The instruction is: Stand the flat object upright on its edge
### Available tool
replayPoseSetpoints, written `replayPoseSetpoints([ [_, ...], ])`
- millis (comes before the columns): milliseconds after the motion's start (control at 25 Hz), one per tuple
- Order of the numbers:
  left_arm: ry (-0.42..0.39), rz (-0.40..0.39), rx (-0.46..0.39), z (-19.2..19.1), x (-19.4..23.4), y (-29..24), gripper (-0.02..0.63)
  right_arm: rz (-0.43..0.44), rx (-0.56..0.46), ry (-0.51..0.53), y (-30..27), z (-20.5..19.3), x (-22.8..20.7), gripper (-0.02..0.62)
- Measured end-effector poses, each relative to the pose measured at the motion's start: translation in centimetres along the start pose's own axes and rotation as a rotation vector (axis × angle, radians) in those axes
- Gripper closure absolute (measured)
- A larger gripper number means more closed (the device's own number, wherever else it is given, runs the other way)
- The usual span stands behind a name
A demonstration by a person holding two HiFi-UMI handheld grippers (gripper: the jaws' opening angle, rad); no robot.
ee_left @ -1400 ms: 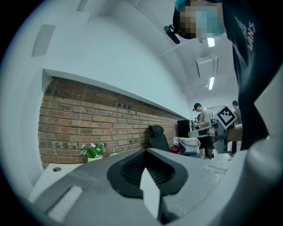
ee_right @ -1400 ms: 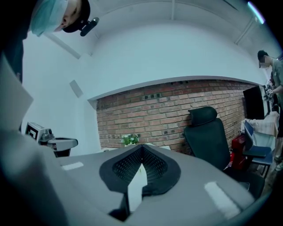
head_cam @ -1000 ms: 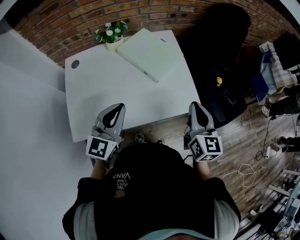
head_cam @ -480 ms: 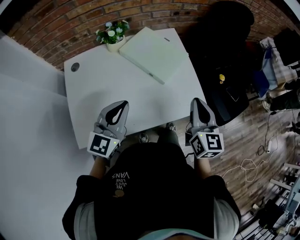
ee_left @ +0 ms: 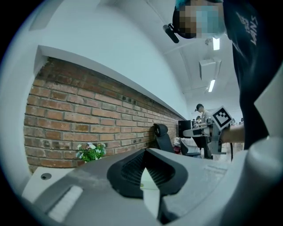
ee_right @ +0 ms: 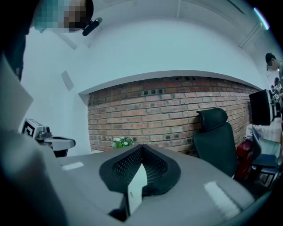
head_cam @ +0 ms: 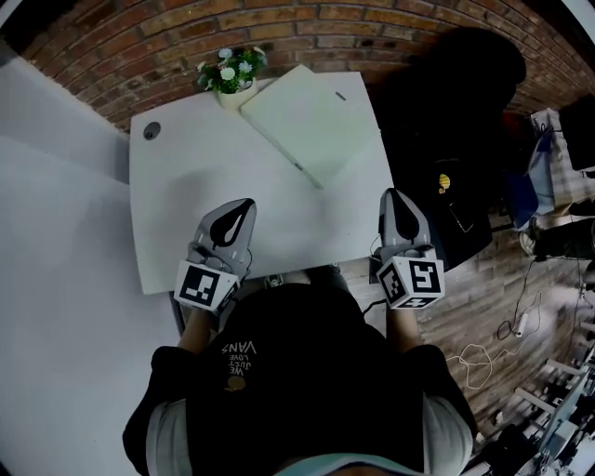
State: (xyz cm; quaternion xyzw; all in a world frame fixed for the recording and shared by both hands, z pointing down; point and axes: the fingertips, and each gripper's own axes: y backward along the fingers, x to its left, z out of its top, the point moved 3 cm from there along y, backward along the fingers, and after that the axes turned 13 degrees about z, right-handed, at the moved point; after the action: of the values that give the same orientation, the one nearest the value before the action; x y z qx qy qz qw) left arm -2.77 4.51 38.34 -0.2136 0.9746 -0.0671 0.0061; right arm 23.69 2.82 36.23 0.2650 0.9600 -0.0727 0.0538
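Both tools have come forward since the earlier frame, and the near edge of the bench [head_cam: 186,186] now lies closer to the person's body. The left tool [head_cam: 244,204] is over the near part of the bench. Its 2 jaws are pressed together with nothing between them, as the left gripper view [ee_left: 145,152] also shows. The right tool [head_cam: 392,193] is at the right edge of the bench, and its jaws are likewise closed and empty [ee_right: 141,148].

The flat object [head_cam: 316,121] lies flat on the far right part of the bench, well apart from both tools. It is a thin rectangular plate of very pale green-white colour, turned diagonally to the bench edges. Its thin side shows as a lighter line along the near left border, and there is 1 small dark mark [head_cam: 339,96] near its far right edge. Its far corner is just beside the plant [head_cam: 231,70] with white flowers, which stands against the brick wall [head_cam: 279,28]. A round hole [head_cam: 152,131] is in the far left corner of the bench.
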Motion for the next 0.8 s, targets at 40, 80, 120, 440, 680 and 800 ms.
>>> replayPoseSetpoints([
  [40, 0.015, 0.015, -0.006, 0.2, -0.1, -0.5, 0.606, 0.011, 0.004, 0.006, -0.4, 0.2, -0.6, 0.597],
  [80, 0.032, 0.032, -0.012, 0.4, -0.3, -0.9, 0.606, 0.020, 0.008, 0.013, -0.8, 0.4, -1.3, 0.597],
  [120, 0.043, 0.049, -0.016, 0.5, -0.4, -1.4, 0.606, 0.028, 0.012, 0.019, -1.3, 0.5, -2.0, 0.597],
  [440, 0.075, 0.204, 0.015, -0.6, -0.9, -4.8, 0.606, 0.141, 0.053, 0.088, -5.9, 1.3, -7.3, 0.597],
  [680, 0.069, 0.287, 0.017, -2.2, -0.9, -6.8, 0.606, 0.219, 0.078, 0.118, -9.5, 1.1, -10.5, 0.597],
  [800, 0.105, 0.338, 0.026, -2.3, -1.2, -7.6, 0.606, 0.258, 0.089, 0.119, -11.2, 1.0, -11.8, 0.597],
])
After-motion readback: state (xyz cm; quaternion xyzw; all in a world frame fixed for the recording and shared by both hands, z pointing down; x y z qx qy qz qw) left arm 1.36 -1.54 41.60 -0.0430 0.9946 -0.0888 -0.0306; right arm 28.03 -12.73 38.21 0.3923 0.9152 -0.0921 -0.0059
